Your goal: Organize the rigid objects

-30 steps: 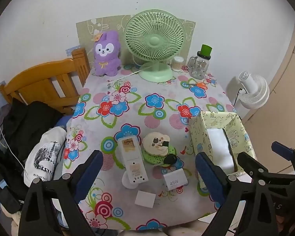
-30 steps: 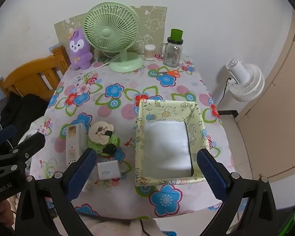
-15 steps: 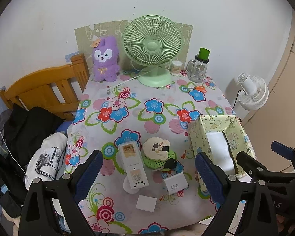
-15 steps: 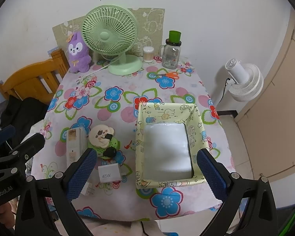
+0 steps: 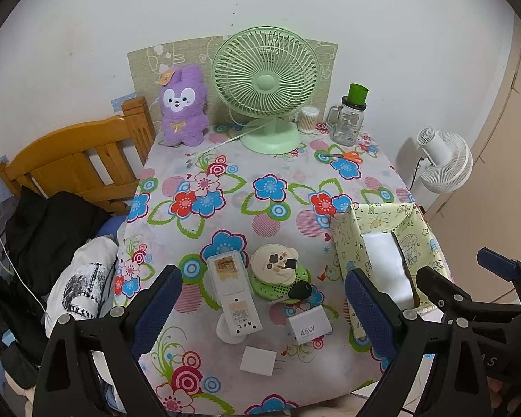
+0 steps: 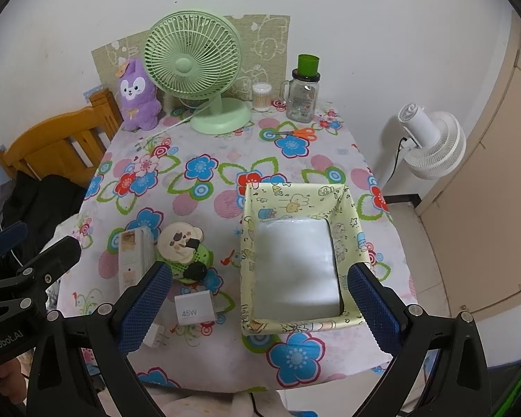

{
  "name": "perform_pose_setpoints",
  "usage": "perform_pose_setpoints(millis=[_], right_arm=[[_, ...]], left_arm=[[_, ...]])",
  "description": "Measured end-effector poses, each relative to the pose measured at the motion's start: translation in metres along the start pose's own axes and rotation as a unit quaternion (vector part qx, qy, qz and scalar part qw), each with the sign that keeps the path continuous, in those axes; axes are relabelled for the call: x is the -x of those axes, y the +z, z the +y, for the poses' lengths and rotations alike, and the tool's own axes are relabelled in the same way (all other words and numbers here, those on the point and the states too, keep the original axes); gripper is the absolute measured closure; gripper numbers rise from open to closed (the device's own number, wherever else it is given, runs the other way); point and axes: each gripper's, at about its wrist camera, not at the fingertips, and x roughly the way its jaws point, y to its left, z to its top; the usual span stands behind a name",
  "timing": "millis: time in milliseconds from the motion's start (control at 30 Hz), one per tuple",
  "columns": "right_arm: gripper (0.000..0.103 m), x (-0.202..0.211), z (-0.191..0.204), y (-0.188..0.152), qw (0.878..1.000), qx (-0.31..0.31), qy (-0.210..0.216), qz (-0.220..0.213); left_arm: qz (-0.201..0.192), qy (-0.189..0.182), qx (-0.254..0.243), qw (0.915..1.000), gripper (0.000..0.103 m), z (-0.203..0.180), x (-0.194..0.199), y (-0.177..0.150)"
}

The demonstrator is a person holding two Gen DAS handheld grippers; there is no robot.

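Flowered cloth in pink, blue and green covers the table [image 5: 260, 191], and we take the pale yellow fabric storage box with cartoon print [image 6: 297, 198] as our landmark. Its inside holds only a white liner. Just to the left of the box we see the small rigid things gathered together: a white rectangular charger marked 45W [image 5: 309, 325], a round cream-coloured gadget [image 5: 274, 266] resting on a green perforated disc [image 5: 278, 290], a small black oval piece [image 5: 301, 291] on that disc, a long white handset-shaped device lying flat [image 5: 233, 293], and nearest the table's front edge a small white square plug [image 5: 258, 361]. None of them is in the box.

Far beyond the box, by the wall, stand a mint-green plastic desk fan [image 5: 265, 83], a purple plush rabbit [image 5: 184, 106] and a clear glass jar with a green cap [image 5: 349, 116].

Our left claw [image 5: 262, 307] hangs released above the small items, grasping nothing. Our right claw [image 6: 260, 307] is likewise spread wide over the box's near edge, empty.
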Motion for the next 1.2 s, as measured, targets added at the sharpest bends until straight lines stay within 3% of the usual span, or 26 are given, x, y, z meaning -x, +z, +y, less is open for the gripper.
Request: perform_pose_setpoints(millis=[1200], right_arm=[[0.001, -0.0037, 0.0045, 0.0054, 1.0, 0.001, -0.007, -0.004]], left_arm=[[0.004, 0.0, -0.004, 1.0, 0.007, 0.0026, -0.0051, 0.009]])
